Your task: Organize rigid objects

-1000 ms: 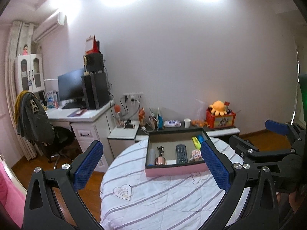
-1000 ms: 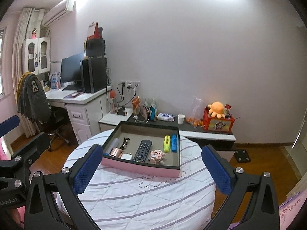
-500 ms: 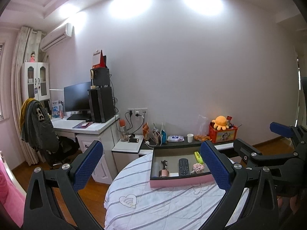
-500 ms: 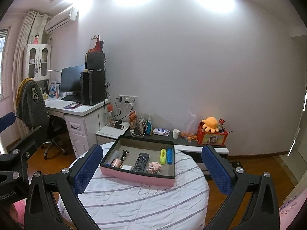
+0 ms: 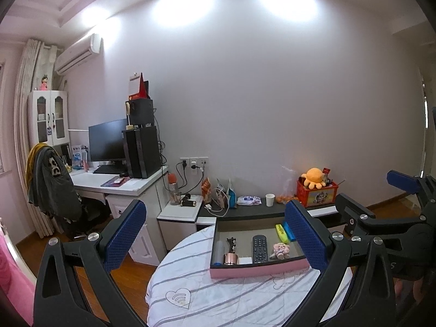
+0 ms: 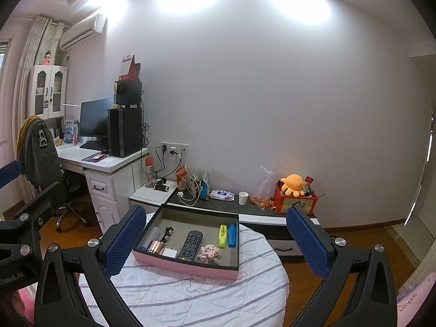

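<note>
Tray (image 6: 190, 268): a pink-walled tray is set on the round striped table (image 6: 190, 299).
Contents: a remote (image 6: 190, 245), two markers (image 6: 226, 235), a small doll (image 6: 209, 253), a charger (image 6: 170, 252) and a copper cup (image 6: 156, 246) are laid inside.
Left gripper (image 5: 215, 239): held wide apart, empty, well back.
Right gripper (image 6: 215, 241): likewise spread, nothing held.
Progress: judged nearly or fully done; nothing is seen loose on the table.

My left gripper (image 5: 215, 237) and right gripper (image 6: 216, 241): matt black plastic frames, blue textured pads, shiny metal screws. Tray (image 6: 188, 268): smooth pink outer wall, matt grey lining. Inside the tray: glossy copper-metal cylinder (image 6: 156, 246), matt black plastic remote (image 6: 190, 245), glossy yellow and blue highlighters (image 6: 223, 235). Under the tray: quilted striped cloth (image 6: 207, 297). Beyond it, glossy wood floor (image 6: 351, 248).
</note>
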